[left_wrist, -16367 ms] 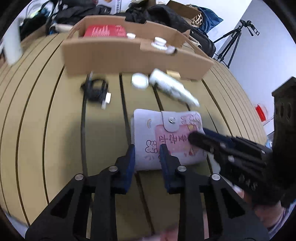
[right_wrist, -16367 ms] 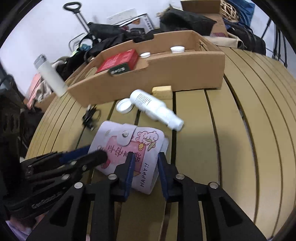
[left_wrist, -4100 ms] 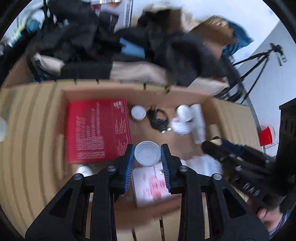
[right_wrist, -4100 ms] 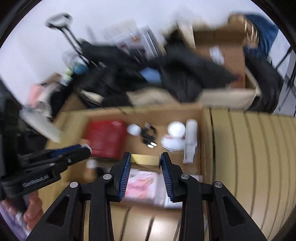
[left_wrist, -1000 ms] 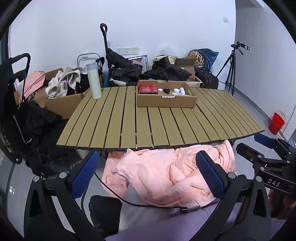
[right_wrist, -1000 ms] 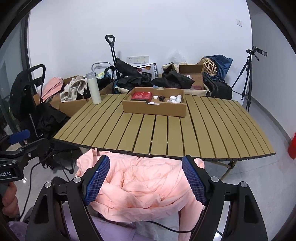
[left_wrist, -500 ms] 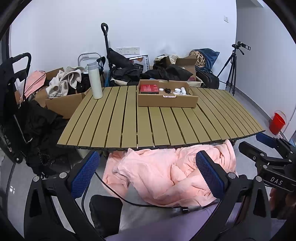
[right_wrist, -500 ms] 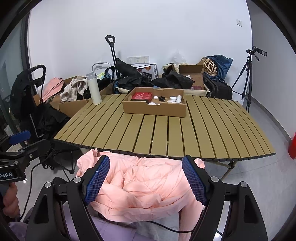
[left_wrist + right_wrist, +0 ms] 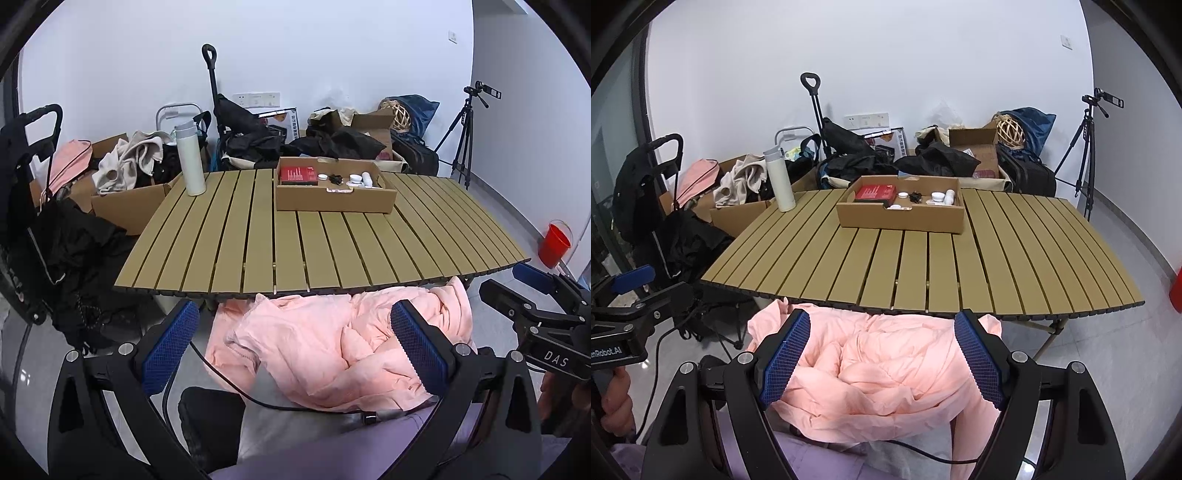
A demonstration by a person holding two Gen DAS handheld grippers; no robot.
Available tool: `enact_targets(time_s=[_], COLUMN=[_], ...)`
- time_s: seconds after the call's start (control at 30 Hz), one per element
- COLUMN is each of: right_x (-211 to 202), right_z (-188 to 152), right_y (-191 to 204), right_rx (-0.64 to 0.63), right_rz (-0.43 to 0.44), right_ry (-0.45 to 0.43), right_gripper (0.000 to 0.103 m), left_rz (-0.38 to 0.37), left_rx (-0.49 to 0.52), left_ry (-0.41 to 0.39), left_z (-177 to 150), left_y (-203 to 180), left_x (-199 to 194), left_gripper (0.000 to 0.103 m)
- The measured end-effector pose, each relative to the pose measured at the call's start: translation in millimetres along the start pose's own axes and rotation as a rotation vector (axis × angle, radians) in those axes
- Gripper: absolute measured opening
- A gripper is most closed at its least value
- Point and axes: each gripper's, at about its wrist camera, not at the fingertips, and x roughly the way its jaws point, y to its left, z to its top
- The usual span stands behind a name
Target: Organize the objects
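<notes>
One cardboard box (image 9: 334, 199) at 12 o'clock on one slatted table (image 9: 258, 251); left gripper (image 9: 295, 347) and right gripper (image 9: 882, 354), both empty, jaws spread wide, angled downward.

"DAS" on the right gripper (image 9: 532, 295); "nRobot.AI" on the left gripper (image 9: 631, 295).

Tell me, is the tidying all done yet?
It looks done. The small things, a red box, little white jars and a black cable, sit inside the cardboard box. Only the box and a white bottle stand on the table. Nothing is in hand: the left gripper and right gripper are open and empty, back from the table over a pink blanket. Nothing seems left.
</notes>
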Motion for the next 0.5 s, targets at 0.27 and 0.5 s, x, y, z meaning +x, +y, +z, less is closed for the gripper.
enact_targets(time_s=[0.27,0.5], right_x=[1.8,2.4], right_z=[-1.2,-1.3], right_y=[-0.3,-0.9], right_rx=[0.004,0.006], right_rz=[-0.001,0.0], right_ry=[0.004,0.005], right_gripper=[0.084,0.084], left_rz=[0.0,0.001], left_rx=[0.001,0.001], left_ry=[0.001,0.0], left_z=[-0.2,-0.1], left_y=[0.4,1.1], left_x=[0.2,0.3], left_gripper=[0.103,0.103])
